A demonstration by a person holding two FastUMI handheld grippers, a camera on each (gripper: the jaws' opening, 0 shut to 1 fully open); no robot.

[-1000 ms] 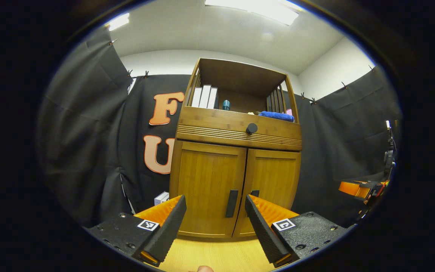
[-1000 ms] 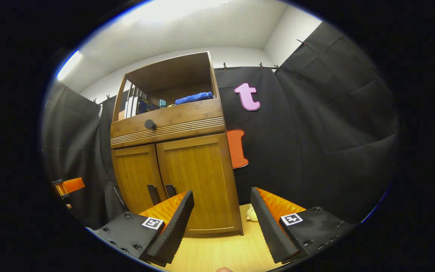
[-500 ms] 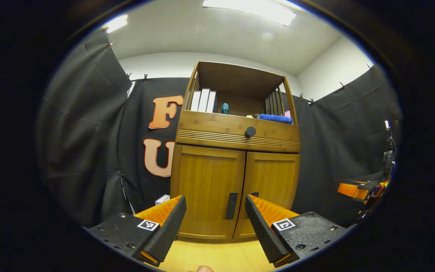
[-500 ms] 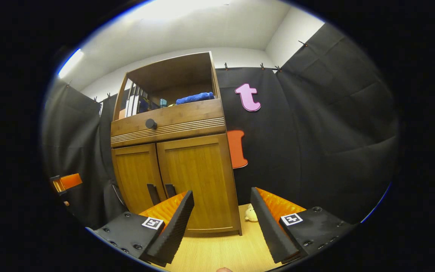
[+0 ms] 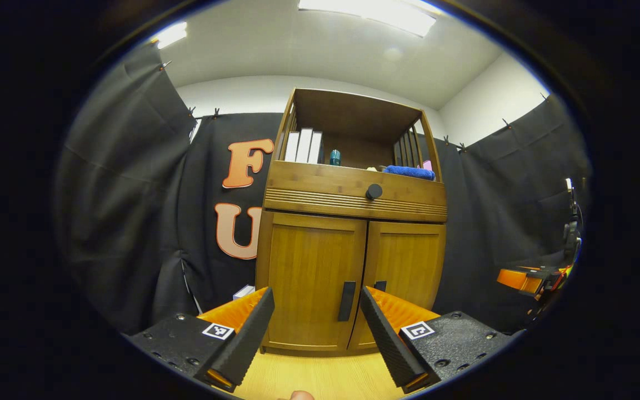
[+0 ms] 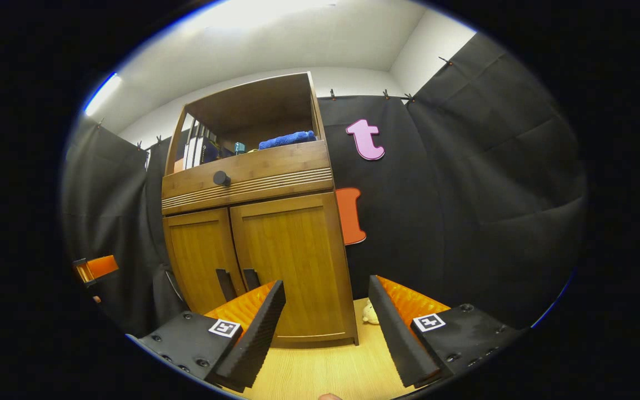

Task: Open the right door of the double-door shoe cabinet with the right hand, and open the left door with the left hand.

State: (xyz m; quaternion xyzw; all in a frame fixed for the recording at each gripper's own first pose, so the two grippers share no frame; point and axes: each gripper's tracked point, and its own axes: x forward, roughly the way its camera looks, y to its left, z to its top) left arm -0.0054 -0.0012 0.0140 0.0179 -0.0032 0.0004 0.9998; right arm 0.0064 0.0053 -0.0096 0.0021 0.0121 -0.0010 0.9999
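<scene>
My left gripper (image 5: pixel 315 328) is held level and pointing forward, its two fingers spread wide apart and gripping nothing. My right gripper (image 6: pixel 325 328) is held the same way, fingers (image 6: pixel 253 339) parted and empty.

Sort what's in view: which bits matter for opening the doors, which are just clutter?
Job:
right door
left door
left handle
right handle
left gripper
right gripper

Clutter:
blue towel
books
drawer knob
small toy on floor
</scene>
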